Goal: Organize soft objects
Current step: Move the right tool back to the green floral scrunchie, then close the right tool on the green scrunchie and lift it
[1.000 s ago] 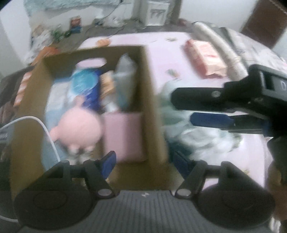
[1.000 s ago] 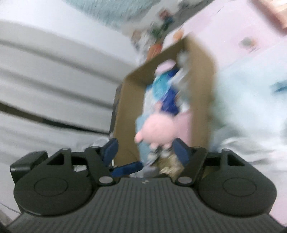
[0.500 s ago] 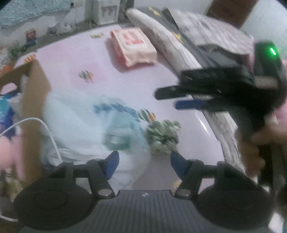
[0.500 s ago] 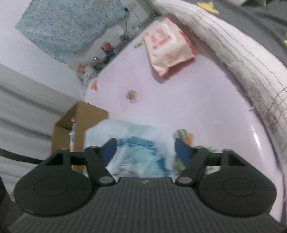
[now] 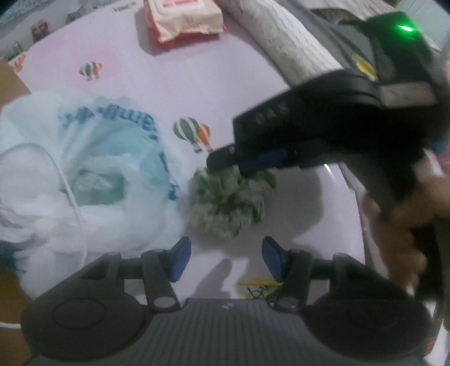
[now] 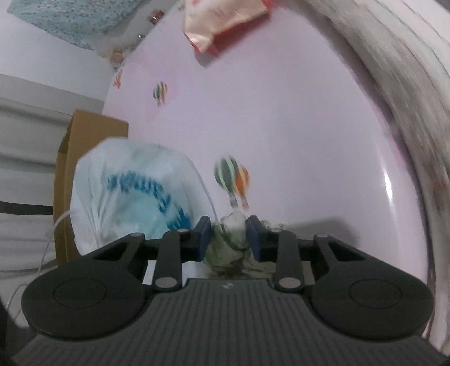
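Note:
A crumpled green soft bundle (image 5: 229, 201) lies on the pink sheet (image 5: 168, 73) beside a white plastic bag with blue print (image 5: 92, 169). My right gripper (image 5: 236, 163) has come down onto the bundle's far side. In the right wrist view its blue pads (image 6: 204, 235) sit half closed around the green bundle (image 6: 233, 242), touching it on both sides. My left gripper (image 5: 225, 257) is open and empty just in front of the bundle. The cardboard box (image 6: 73, 157) stands behind the bag at the left.
A pink and white wipes packet (image 5: 184, 18) lies at the far side of the sheet. A rolled grey-white blanket (image 5: 284, 48) runs along the right edge. A white cable (image 5: 70, 197) crosses the bag. Balloon prints dot the sheet.
Both grippers swung away from the box to the green bundle. The right gripper dropped onto it and its fingers narrowed around it. The left gripper came closer.

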A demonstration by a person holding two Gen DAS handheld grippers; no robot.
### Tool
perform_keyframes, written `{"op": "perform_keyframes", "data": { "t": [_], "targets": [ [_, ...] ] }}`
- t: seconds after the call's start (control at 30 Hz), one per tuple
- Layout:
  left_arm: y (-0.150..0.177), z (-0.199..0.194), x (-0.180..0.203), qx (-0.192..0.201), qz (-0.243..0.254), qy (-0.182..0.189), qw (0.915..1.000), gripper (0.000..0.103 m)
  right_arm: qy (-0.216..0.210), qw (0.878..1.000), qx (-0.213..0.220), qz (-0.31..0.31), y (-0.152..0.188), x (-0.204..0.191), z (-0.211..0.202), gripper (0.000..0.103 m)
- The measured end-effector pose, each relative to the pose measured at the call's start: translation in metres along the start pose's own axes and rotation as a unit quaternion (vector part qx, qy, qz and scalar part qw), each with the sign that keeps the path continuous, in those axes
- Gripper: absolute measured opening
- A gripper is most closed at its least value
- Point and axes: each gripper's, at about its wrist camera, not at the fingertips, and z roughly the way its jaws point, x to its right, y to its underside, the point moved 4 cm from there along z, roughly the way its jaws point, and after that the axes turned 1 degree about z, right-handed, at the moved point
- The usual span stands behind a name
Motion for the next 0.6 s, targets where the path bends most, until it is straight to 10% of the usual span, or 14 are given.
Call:
{"op": "perform_keyframes", "data": {
  "t": [0.6],
  "targets": [
    [0.002, 0.048, 0.011, -0.049, 0.026, -0.015, 0.9984, 0.068, 0.032, 0.999, -0.017, -0.012, 0.018, 0.011, -0.026, 0.046]
  ]
}}
